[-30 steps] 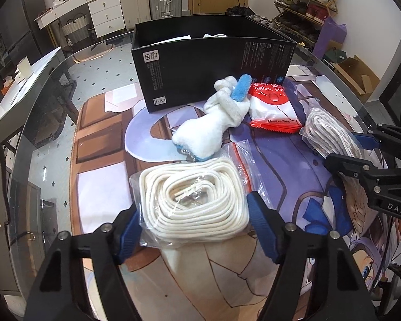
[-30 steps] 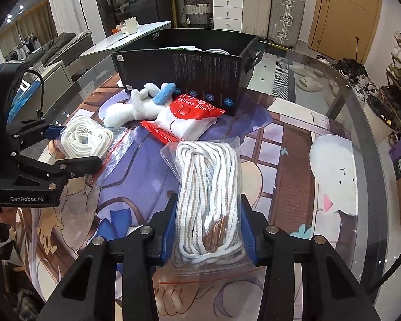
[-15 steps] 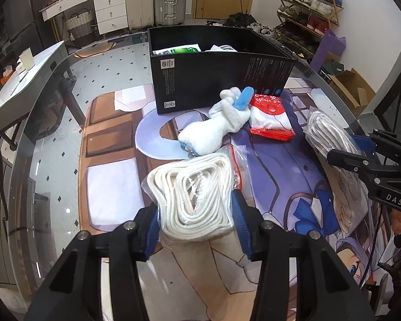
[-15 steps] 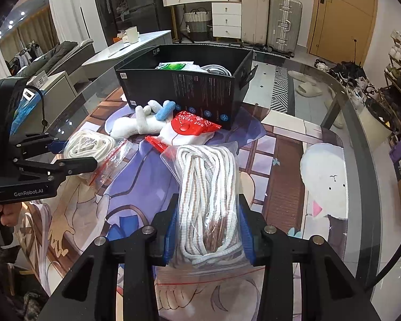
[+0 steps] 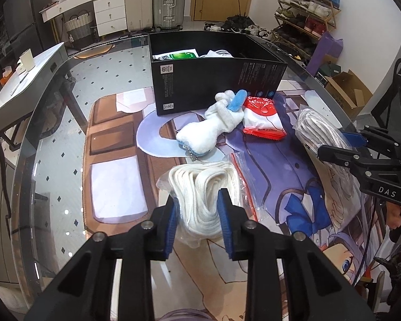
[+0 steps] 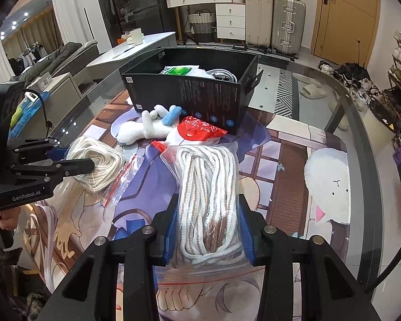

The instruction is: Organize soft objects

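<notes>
A clear bag of white rope [image 5: 200,184] lies on the printed mat. My left gripper [image 5: 197,208] is closing on it, and both blue pads squeeze the coil. From the right wrist view that same left gripper [image 6: 72,157] clamps the white rope [image 6: 101,163]. My right gripper [image 6: 207,230] is shut on a bag of brown-striped rope [image 6: 205,176], which also shows at the right of the left wrist view [image 5: 315,131]. Behind both stands an open black box [image 5: 216,85] holding a green-labelled pack and white items. A white plush toy [image 5: 211,131] and a red-and-white packet [image 5: 263,120] lie in front of the box.
The mat covers a round glass table [image 5: 61,160] whose edge curves along the left and far side. A white plush patch [image 6: 326,179] sits on the mat at the right. Beyond the table are a low side table [image 5: 21,80], suitcases [image 6: 275,24] and a shoe rack [image 5: 307,8].
The left jaws have drawn in from wide apart onto the white rope bag, pinching the coil narrow. The right gripper keeps its hold on the striped rope bag and stays in place.
</notes>
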A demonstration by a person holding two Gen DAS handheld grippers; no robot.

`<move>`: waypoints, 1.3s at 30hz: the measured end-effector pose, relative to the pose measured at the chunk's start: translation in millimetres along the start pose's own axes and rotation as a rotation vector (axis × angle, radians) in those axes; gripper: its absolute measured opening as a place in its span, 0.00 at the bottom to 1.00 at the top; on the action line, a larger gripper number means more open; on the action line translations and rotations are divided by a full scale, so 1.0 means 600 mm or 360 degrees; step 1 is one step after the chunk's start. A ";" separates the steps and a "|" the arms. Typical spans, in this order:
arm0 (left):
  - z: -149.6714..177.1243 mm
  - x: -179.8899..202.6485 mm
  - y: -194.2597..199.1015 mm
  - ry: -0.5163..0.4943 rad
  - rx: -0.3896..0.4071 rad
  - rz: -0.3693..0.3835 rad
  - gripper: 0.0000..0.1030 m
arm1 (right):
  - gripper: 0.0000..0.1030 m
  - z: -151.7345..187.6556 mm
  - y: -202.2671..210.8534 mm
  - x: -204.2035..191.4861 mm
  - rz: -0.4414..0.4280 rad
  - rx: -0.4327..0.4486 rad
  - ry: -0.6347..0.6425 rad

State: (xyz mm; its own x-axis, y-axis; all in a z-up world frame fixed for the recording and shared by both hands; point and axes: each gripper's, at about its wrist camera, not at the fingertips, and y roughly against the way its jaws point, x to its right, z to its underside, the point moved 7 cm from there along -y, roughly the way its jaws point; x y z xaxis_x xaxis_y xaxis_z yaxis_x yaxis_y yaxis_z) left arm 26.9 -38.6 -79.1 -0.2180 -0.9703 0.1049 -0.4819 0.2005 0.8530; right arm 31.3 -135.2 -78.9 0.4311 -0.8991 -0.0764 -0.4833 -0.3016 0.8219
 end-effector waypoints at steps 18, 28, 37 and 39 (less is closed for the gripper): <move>0.005 0.010 -0.018 0.0060 -0.0006 0.0127 0.23 | 0.39 -0.012 0.009 -0.009 -0.0031 0.0024 0.0019; 0.001 0.020 0.019 0.0078 0.0116 0.0177 0.16 | 0.39 -0.013 0.038 -0.007 0.0030 0.0059 0.0005; -0.011 0.017 0.063 0.0056 0.0212 0.0101 0.16 | 0.39 -0.030 0.054 -0.030 0.0008 0.0096 0.0054; -0.016 0.016 0.074 0.0055 0.0239 0.0082 0.16 | 0.39 -0.034 0.056 -0.036 -0.0010 0.0100 0.0062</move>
State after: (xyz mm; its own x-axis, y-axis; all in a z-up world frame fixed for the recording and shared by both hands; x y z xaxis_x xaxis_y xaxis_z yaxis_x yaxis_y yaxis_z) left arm 11.9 -40.5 -35.4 -0.2179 -0.9617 0.1664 -0.5930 0.2659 0.7601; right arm 21.4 -119.6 -37.8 0.4630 -0.8844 -0.0581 -0.5268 -0.3274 0.7844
